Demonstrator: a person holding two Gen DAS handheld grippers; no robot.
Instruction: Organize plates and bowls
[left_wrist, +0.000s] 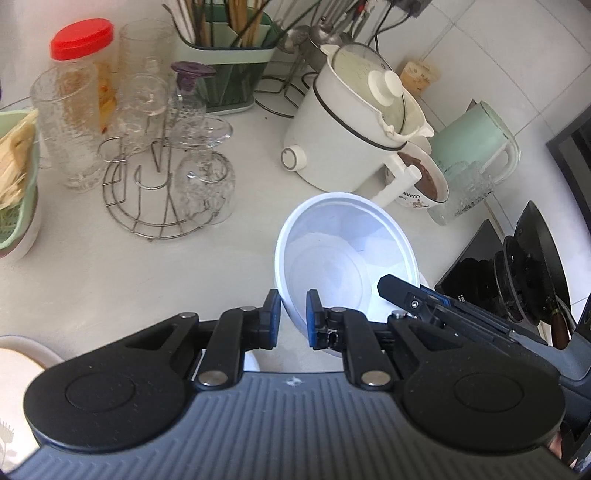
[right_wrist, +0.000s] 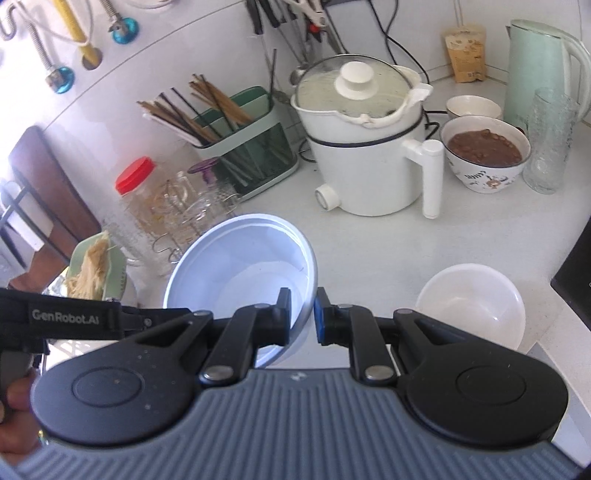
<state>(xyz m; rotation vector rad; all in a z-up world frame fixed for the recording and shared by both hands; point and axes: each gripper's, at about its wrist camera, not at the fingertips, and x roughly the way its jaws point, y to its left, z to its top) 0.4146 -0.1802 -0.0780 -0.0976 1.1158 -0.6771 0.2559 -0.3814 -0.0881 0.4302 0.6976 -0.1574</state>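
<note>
A large white bowl (left_wrist: 343, 258) is held tilted above the counter, gripped on opposite sides of its rim. My left gripper (left_wrist: 293, 319) is shut on the near rim, one finger inside and one outside. My right gripper (right_wrist: 302, 317) is shut on the other side of the same bowl (right_wrist: 240, 266); its finger (left_wrist: 402, 291) shows inside the bowl in the left wrist view. A second, smaller white bowl (right_wrist: 471, 302) sits on the counter to the right. A patterned bowl of brown food (right_wrist: 484, 155) stands at the back right.
A white electric pot with lid (right_wrist: 365, 147), a mint kettle (right_wrist: 535, 70), a textured glass (right_wrist: 548, 140), a chopstick holder (right_wrist: 240, 147), a wire rack with glasses (left_wrist: 166, 173), a red-lidded jar (left_wrist: 83, 48) and a green basket (left_wrist: 18, 166) crowd the counter. A black stove (left_wrist: 517, 266) lies right. A plate edge (left_wrist: 22, 354) is bottom left.
</note>
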